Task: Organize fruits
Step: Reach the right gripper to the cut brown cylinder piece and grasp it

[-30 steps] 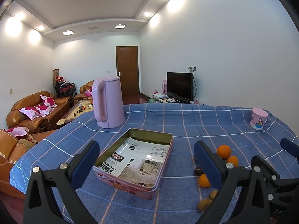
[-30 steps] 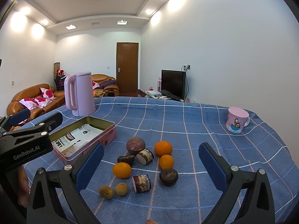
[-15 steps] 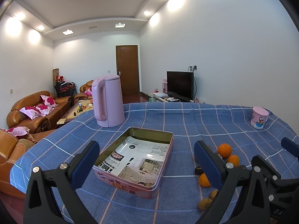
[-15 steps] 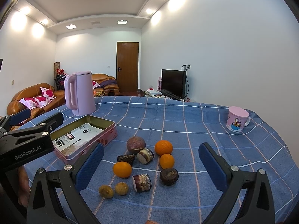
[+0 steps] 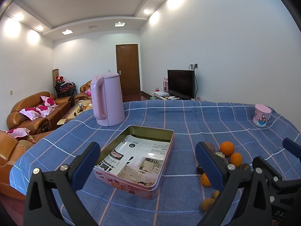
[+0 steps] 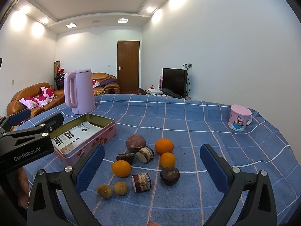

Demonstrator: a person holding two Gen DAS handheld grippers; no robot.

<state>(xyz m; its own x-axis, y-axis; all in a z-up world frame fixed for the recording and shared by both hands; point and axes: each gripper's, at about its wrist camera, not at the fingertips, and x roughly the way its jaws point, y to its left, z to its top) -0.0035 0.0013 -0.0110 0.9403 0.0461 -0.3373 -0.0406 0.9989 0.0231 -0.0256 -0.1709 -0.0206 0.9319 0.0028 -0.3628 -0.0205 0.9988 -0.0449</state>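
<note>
Bench under blue checked cloth carries pink tin, fruits loose just right of it. Both claws, left and right, gape wide, holding nothing. Advised: right claw drops squarely over near orange, clear of neighbours. Beyond: sofa, kettle, mug.

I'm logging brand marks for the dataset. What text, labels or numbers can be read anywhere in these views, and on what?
"GenRobot.AI": white lettering on the black body of the left gripper, seen from the right wrist view.
"DA": cut-off white letters at the frame edge on the right gripper, seen from the left wrist view.
Printed paper lining the pink tin: headline and small print too blurred to read.
Pink mug: a cartoon picture, no legible words.
</note>
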